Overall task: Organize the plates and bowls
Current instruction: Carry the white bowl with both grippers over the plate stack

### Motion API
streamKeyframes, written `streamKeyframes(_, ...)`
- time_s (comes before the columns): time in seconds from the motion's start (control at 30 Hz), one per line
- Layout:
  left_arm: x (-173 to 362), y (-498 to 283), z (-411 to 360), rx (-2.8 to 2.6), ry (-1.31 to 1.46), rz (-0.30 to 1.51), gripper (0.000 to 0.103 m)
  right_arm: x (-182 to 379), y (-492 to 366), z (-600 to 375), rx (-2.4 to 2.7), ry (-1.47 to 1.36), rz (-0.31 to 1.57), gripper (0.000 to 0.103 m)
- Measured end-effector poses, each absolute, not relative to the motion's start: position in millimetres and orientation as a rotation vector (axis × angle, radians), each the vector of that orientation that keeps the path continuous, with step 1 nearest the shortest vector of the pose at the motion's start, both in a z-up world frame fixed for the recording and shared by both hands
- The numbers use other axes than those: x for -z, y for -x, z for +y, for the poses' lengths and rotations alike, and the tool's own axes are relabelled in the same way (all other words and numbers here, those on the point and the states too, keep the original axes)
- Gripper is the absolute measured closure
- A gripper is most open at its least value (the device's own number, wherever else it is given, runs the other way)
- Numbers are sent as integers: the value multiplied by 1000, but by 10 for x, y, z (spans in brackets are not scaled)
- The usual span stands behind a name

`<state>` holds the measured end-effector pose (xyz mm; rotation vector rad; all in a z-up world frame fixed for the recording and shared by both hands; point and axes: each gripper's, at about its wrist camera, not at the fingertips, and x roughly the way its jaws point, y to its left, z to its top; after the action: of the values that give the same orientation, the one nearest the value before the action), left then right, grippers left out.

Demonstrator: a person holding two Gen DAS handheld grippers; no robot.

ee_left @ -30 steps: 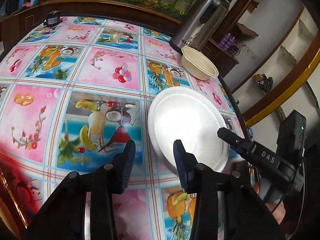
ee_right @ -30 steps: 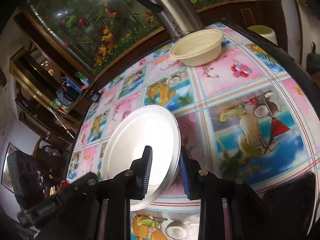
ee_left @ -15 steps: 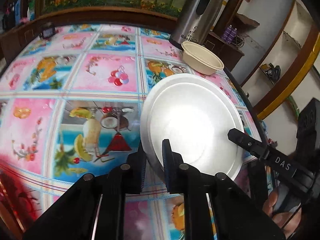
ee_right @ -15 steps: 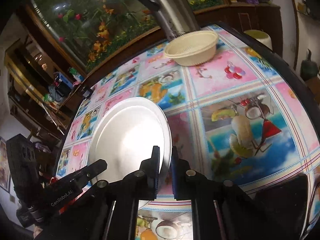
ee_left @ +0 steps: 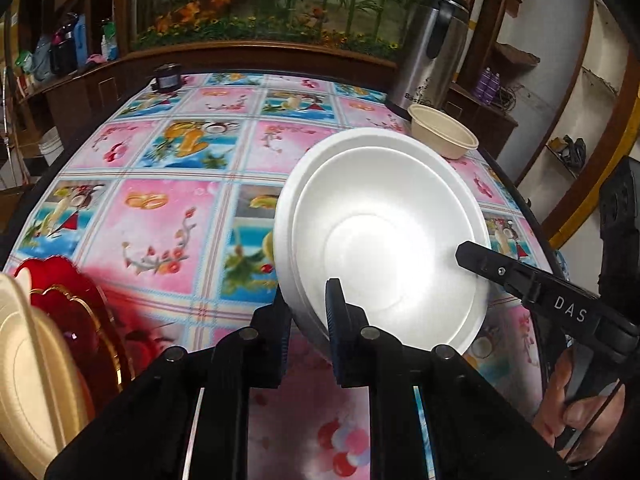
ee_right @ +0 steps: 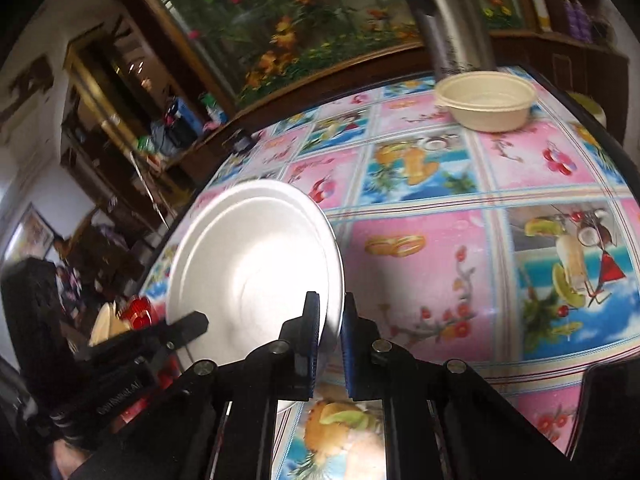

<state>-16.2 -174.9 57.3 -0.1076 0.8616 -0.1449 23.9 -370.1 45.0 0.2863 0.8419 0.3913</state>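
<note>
A white plate hangs tilted above the patterned table, gripped at both sides. My left gripper is shut on the plate's near left rim. My right gripper is shut on the opposite rim of the same white plate; in the left wrist view its black finger crosses the plate's right edge. A cream bowl sits on the table's far right corner, also seen as the cream bowl in the right wrist view. At lower left stand a red plate and a cream plate on edge.
A steel thermos jug stands behind the bowl. A small dark device lies at the table's far edge. A wooden ledge with plants runs behind the table. A hand holds the right gripper.
Both grippers closed on the white plate's rims and lifted it off the table, tilting it. The plate travelled left, and the red and cream plates came into the left wrist view.
</note>
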Motion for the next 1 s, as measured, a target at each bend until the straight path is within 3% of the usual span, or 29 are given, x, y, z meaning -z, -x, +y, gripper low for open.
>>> streamKeyframes(0.27,-512,352,-1704,105,80,844,89,-458,-63,-3435,-382,-151,808,93)
streamKeyframes(1.0,-780,884,-1595,116,-1,705,89,-669,472,-3362,-380,-209,790,92)
